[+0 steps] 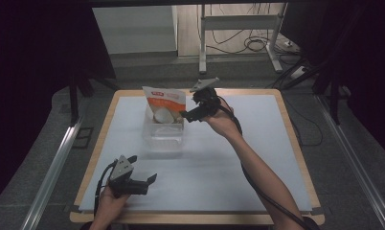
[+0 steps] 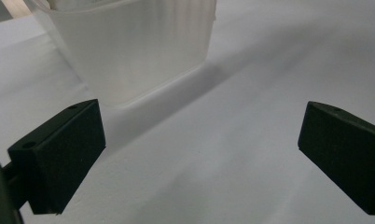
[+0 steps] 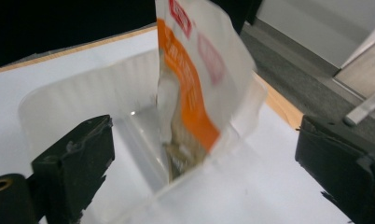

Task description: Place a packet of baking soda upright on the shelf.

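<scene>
Glossy orange-white pouch (image 3: 195,79) upright in ribbed translucent tub (image 1: 163,132); both grippers released.

Orange-white pouch (image 1: 164,99) upright in clear tub (image 1: 163,135); right tool (image 1: 189,115) beside it, open.

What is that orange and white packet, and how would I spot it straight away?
Start at the white table, then find the clear plastic tub toward its far side. The packet stands upright in the tub's far end, near the open right gripper; it is the only colourful thing there, white with an orange band.
</scene>
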Motion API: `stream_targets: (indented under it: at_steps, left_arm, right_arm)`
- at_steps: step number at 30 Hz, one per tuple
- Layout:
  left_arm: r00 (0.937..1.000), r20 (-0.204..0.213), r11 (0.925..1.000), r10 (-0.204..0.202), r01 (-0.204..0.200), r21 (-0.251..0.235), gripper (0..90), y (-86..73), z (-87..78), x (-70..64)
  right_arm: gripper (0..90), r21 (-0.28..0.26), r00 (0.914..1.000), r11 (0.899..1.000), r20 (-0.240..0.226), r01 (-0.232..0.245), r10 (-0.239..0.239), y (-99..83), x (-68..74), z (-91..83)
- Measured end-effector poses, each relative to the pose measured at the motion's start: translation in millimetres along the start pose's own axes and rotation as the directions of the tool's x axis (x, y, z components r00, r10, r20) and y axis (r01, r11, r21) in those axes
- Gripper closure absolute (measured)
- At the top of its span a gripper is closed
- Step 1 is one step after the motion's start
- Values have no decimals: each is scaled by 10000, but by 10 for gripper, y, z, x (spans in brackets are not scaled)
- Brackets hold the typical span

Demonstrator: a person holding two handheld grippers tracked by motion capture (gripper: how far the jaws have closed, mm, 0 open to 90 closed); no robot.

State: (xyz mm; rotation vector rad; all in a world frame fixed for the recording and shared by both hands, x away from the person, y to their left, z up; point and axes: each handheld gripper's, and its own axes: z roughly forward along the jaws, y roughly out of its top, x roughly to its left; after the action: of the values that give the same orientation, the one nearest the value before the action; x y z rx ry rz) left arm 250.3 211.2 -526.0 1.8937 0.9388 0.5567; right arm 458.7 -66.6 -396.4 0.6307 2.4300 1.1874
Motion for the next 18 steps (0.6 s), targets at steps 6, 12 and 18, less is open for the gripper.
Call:
stream_targets:
  at_steps: [6, 12, 18]
  left_arm:
    - [10000, 22, 10000, -6, 6, 9, 8, -1, 11, -12]
    - [10000, 18, 10000, -10, 10, 29, 8, 2, 9, -7]
    - [10000, 37, 10000, -28, 27, 54, 8, 4, 10, -11]
  right_arm:
    - [22, -193, 9997, 9996, 158, -198, 201, -357, 54, -326]
    - [17, -173, 9994, 9995, 207, -264, 268, -678, 122, -565]
    - [17, -148, 9978, 9984, 361, -548, 553, -1115, 133, -908]
